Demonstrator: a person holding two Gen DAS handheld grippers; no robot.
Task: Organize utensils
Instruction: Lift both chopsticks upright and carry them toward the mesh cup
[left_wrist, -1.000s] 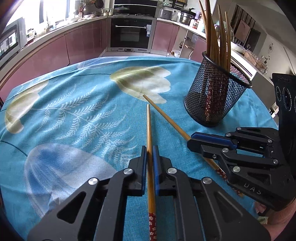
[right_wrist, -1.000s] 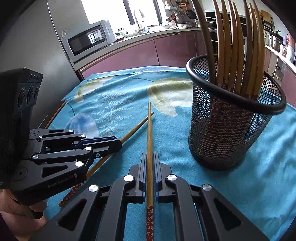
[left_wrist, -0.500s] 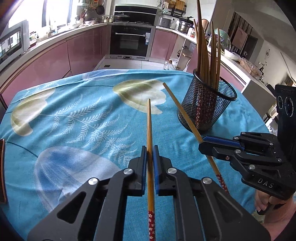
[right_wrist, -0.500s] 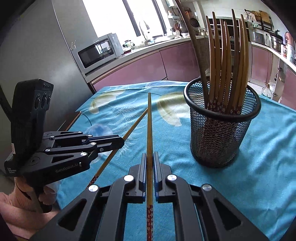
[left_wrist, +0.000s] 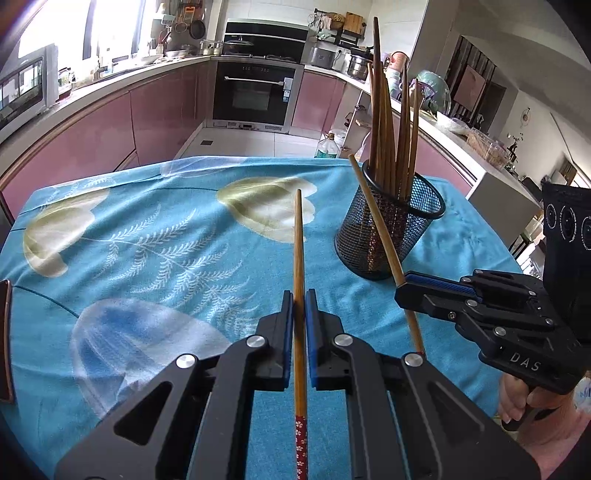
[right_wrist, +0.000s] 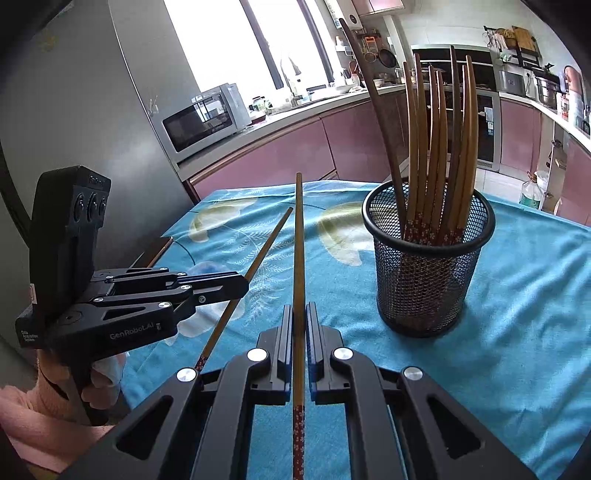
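My left gripper (left_wrist: 299, 299) is shut on a wooden chopstick (left_wrist: 298, 243) with a red patterned end, held above the blue tablecloth and pointing forward. My right gripper (right_wrist: 299, 312) is shut on a second chopstick (right_wrist: 298, 236) the same way. Each gripper shows in the other's view: the right one (left_wrist: 402, 286) with its chopstick (left_wrist: 373, 218) angled up in front of the holder, the left one (right_wrist: 243, 284) at the left. A black mesh holder (right_wrist: 428, 258) stands upright with several chopsticks in it; it also shows in the left wrist view (left_wrist: 391, 236), to the right of and beyond both grippers.
The table carries a blue cloth with leaf prints (left_wrist: 166, 251). A dark flat object (left_wrist: 5, 339) lies at the table's left edge. Kitchen counters, an oven (left_wrist: 255, 96) and a microwave (right_wrist: 201, 122) stand beyond the table.
Both grippers have risen and drawn back from the table with their chopsticks lifted off the cloth. The holder now looks smaller and farther away in both views.
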